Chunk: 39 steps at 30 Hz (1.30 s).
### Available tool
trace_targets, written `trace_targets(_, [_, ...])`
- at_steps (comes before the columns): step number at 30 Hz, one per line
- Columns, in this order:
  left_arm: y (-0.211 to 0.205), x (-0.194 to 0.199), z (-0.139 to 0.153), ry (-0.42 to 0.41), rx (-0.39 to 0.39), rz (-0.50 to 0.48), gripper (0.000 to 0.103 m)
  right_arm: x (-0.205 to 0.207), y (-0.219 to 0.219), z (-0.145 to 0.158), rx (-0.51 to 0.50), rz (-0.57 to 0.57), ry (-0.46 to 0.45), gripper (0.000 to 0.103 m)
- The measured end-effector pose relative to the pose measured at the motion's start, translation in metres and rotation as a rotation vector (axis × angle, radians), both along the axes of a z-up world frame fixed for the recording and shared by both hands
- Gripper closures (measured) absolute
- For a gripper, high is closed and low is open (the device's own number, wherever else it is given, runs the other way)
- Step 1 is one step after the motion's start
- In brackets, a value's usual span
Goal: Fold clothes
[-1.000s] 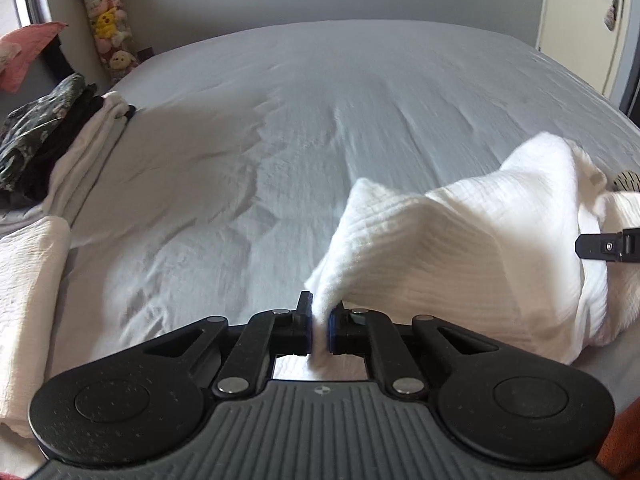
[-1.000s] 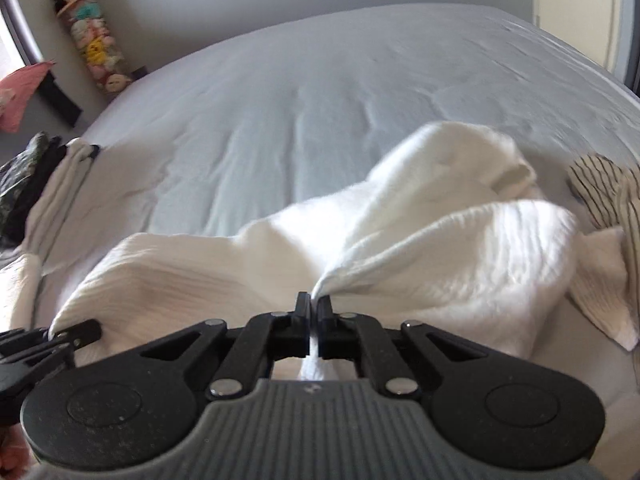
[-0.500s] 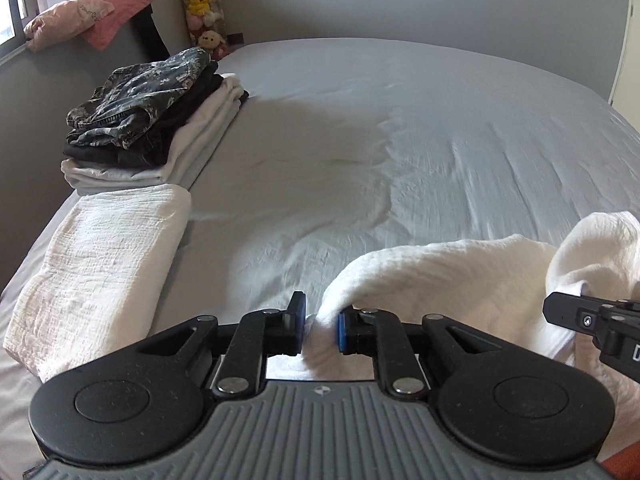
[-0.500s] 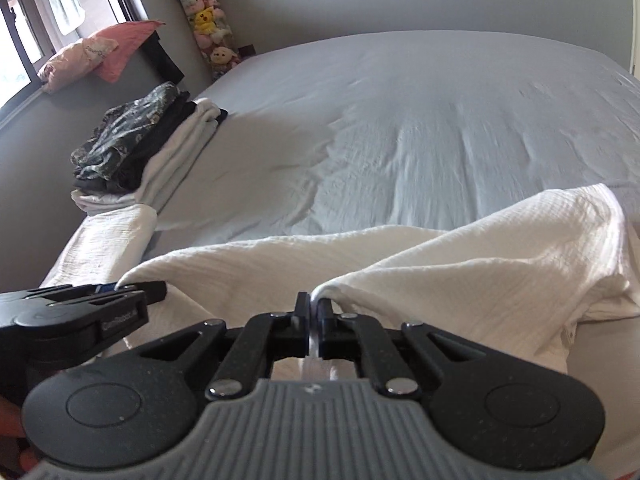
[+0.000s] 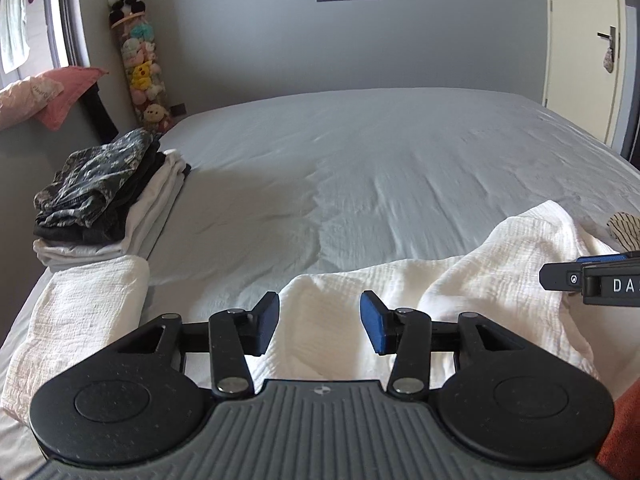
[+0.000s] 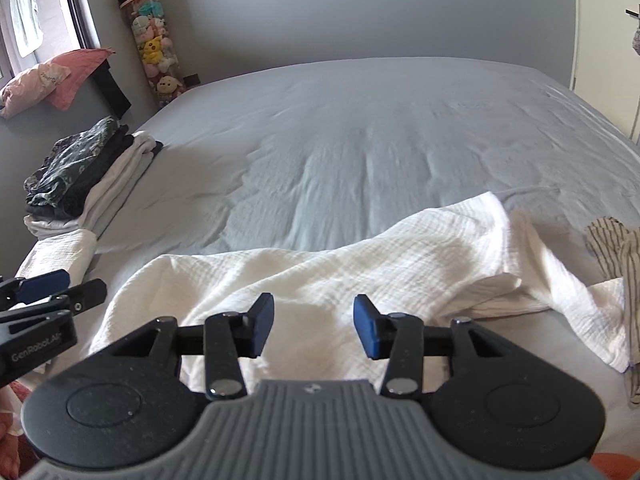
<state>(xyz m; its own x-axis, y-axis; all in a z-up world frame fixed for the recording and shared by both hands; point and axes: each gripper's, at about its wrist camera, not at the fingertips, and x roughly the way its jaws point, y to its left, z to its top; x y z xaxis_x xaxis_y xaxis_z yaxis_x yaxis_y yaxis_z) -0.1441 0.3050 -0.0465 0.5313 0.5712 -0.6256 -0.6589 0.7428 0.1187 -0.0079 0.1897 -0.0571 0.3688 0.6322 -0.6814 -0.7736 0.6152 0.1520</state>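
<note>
While both sets of jaws have just been opening, the left gripper (image 5: 319, 322) and right gripper (image 6: 313, 326) stand spread, pinching nothing, above the white cloth (image 6: 360, 276). It lies rumpled along the bed's (image 6: 380, 140) near edge, long axis running side to side under both grippers.

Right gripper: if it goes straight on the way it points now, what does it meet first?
Probably the white cloth lying just ahead of the open right gripper, then the grey bed sheet beyond; depth is uncertain.
</note>
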Motion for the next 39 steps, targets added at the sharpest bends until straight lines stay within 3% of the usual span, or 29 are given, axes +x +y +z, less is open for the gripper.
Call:
trace_targets(8, [-0.013,0.011,-0.009,-0.037,-0.121,-0.143,0.044,0.045,-0.047,-0.001,-0.085,-0.08,-0.053,0.053])
trace_targets(13, [-0.035,0.034,-0.02,-0.004,-0.12,-0.255,0.041,0.071,-0.071,-0.011,-0.152,-0.121,-0.068,0.053])
trace_targets(20, [-0.07,0.068,-0.042,0.072,-0.105,-0.437,0.038,0.09,-0.088,-0.032,-0.165,-0.163,-0.026,0.051])
trace_targets(30, [-0.1,0.065,-0.063,0.184,-0.074,-0.62,0.037,0.097,-0.088,-0.053,-0.135,-0.159,0.034,0.05])
trace_targets(35, [-0.113,0.072,-0.073,0.212,-0.07,-0.667,0.037,0.097,-0.086,-0.055,-0.132,-0.141,0.035,0.05])
trace_targets(39, [-0.115,0.083,-0.088,0.276,-0.05,-0.632,0.037,0.1,-0.09,-0.056,-0.112,-0.143,0.058,0.05])
